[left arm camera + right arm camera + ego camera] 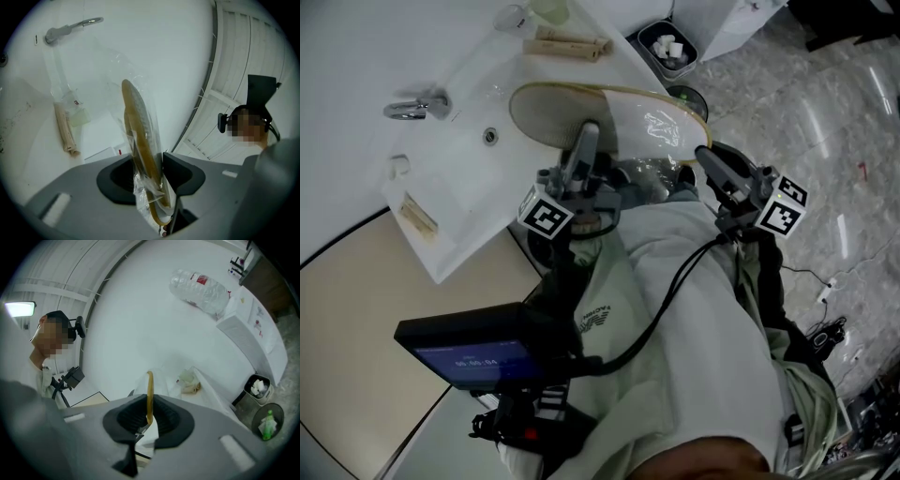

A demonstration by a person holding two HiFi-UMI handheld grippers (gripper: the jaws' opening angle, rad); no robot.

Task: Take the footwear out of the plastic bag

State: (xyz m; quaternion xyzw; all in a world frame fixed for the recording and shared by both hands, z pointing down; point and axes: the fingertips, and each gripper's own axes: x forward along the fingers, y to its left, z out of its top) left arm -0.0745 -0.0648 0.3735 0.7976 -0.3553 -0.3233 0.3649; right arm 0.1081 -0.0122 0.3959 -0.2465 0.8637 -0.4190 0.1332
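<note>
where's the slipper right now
In the head view the bagged slipper hangs over the sink edge, gripped by the left hand-held gripper and the right hand-held gripper.

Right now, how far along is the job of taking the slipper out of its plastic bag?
Done: the slipper is held up over the sink. In hand: the left gripper has its jaws shut on slipper and plastic bag together; the right gripper pinches the slipper's tan rim. Left: the clear bag wraps the slipper, so nothing is out yet; the slipper must be pulled free.

1 slipper (558,112), 1 plastic bag (661,124)
</note>
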